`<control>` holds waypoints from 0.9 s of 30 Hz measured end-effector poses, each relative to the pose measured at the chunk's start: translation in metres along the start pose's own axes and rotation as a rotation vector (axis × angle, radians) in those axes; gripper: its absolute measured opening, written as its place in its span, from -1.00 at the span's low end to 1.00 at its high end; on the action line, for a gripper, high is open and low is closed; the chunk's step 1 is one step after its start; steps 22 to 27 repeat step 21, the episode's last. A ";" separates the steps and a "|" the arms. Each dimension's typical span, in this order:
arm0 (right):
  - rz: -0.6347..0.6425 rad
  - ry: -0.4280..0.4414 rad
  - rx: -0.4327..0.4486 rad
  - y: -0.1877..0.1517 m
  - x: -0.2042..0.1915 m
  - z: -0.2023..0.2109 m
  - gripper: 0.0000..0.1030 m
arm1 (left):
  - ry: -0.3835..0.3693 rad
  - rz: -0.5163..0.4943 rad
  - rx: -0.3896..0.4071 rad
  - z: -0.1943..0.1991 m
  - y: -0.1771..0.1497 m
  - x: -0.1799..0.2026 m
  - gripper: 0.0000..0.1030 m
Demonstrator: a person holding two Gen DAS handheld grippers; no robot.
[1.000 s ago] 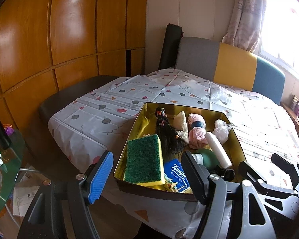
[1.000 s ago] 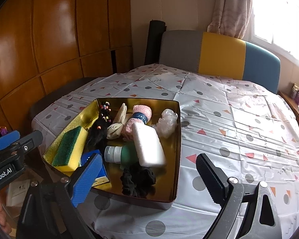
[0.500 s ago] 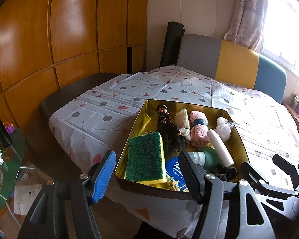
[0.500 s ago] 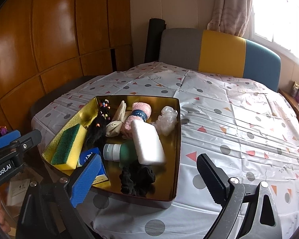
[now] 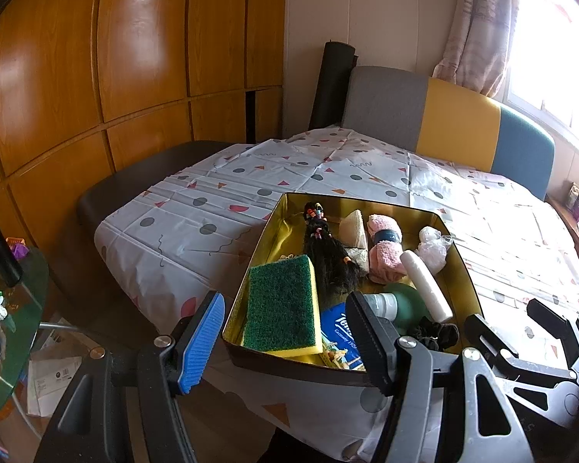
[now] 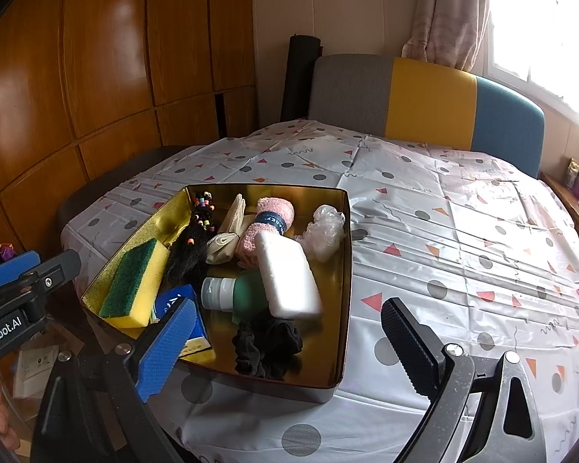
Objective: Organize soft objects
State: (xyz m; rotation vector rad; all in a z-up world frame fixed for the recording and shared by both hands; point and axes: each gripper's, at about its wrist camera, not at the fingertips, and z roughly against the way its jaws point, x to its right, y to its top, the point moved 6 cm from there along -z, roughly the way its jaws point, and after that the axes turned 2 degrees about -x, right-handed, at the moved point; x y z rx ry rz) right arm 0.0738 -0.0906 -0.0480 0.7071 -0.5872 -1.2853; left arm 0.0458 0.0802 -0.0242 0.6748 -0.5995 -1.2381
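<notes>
A gold metal tin (image 6: 345,254) (image 5: 465,266) stands near the table's front left corner. In it lie a green-and-yellow sponge (image 6: 133,283) (image 5: 281,305), a black beaded hairpiece (image 6: 191,247), a pink rolled sock (image 6: 268,223), a white foam block (image 6: 287,274), a green bottle (image 6: 235,291), a clear plastic wad (image 6: 324,229), a blue tissue pack (image 6: 189,324) and a black scrunchie (image 6: 268,347). My left gripper (image 5: 285,337) is open and empty before the tin's near edge. My right gripper (image 6: 285,345) is open and empty, above the tin's near end.
The table wears a white cloth with dots and triangles (image 6: 463,239). A grey, yellow and blue bench back (image 6: 424,104) stands behind it, wooden wall panels (image 6: 96,77) to the left. A glass side table with clutter (image 5: 4,308) is at the far left.
Both grippers have drawn slightly nearer the tin and shifted a little. Both remain open; nothing in the tin has moved.
</notes>
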 end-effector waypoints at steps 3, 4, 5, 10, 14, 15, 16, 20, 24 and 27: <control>0.001 0.000 0.000 0.000 0.000 0.000 0.90 | 0.000 -0.004 -0.002 0.000 0.000 0.001 0.28; -0.001 0.001 0.000 0.000 0.000 0.000 0.90 | -0.001 -0.006 -0.002 0.000 0.000 0.001 0.28; -0.001 0.001 0.000 0.000 0.000 0.000 0.90 | 0.000 -0.008 -0.003 0.000 0.000 0.001 0.28; -0.001 0.000 0.000 0.000 0.000 0.000 0.90 | 0.001 -0.022 0.002 0.000 0.000 0.002 0.27; -0.001 0.000 -0.004 -0.001 0.000 -0.001 0.91 | 0.014 -0.048 0.020 0.001 0.001 0.003 0.10; -0.002 -0.001 -0.004 -0.001 0.001 -0.001 0.91 | 0.012 -0.047 0.022 0.001 0.002 0.003 0.02; -0.002 -0.001 -0.005 -0.001 0.001 -0.001 0.91 | 0.014 -0.049 0.028 0.002 0.002 0.003 -0.03; -0.005 0.001 -0.006 -0.002 0.003 -0.003 0.91 | 0.008 -0.045 0.039 0.002 0.004 0.002 -0.07; -0.007 0.002 -0.005 -0.002 0.003 -0.002 0.91 | 0.002 -0.044 0.033 0.002 0.003 0.002 -0.07; -0.007 0.002 -0.005 -0.002 0.003 -0.002 0.91 | 0.002 -0.044 0.033 0.002 0.003 0.002 -0.07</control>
